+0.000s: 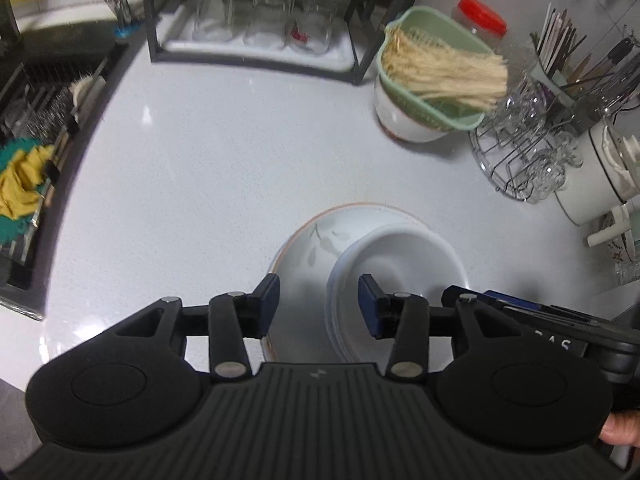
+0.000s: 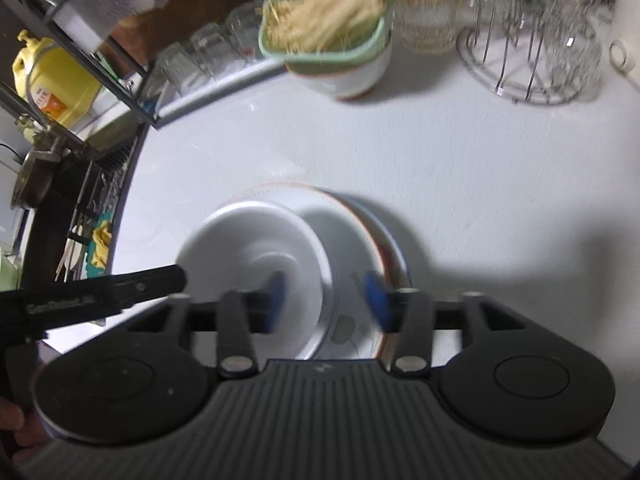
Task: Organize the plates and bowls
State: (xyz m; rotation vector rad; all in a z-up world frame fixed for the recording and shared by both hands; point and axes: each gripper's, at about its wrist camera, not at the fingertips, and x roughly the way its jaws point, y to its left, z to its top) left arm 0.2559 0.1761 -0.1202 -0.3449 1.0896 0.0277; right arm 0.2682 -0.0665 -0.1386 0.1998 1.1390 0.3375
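A stack of white bowls [image 1: 396,260] sits on a leaf-patterned plate with an orange rim [image 1: 316,240] on the white counter. My left gripper [image 1: 319,304] is open, its jaws astride the near left rim of the bowl stack. In the right wrist view the bowls [image 2: 256,260] rest on stacked plates [image 2: 360,224]. My right gripper [image 2: 326,300] is open over the bowls' right rim, its left pad inside the bowl. Part of the right gripper shows at the left view's right edge [image 1: 520,304], and the left gripper crosses the right view's left side [image 2: 100,292].
A white bowl holding a green basket of noodles [image 1: 436,80] stands at the back right. A wire rack of glasses [image 1: 528,152] and a utensil holder [image 1: 580,64] are further right. A black shelf with upturned glasses [image 1: 260,16] is behind. The sink [image 1: 36,128] lies left.
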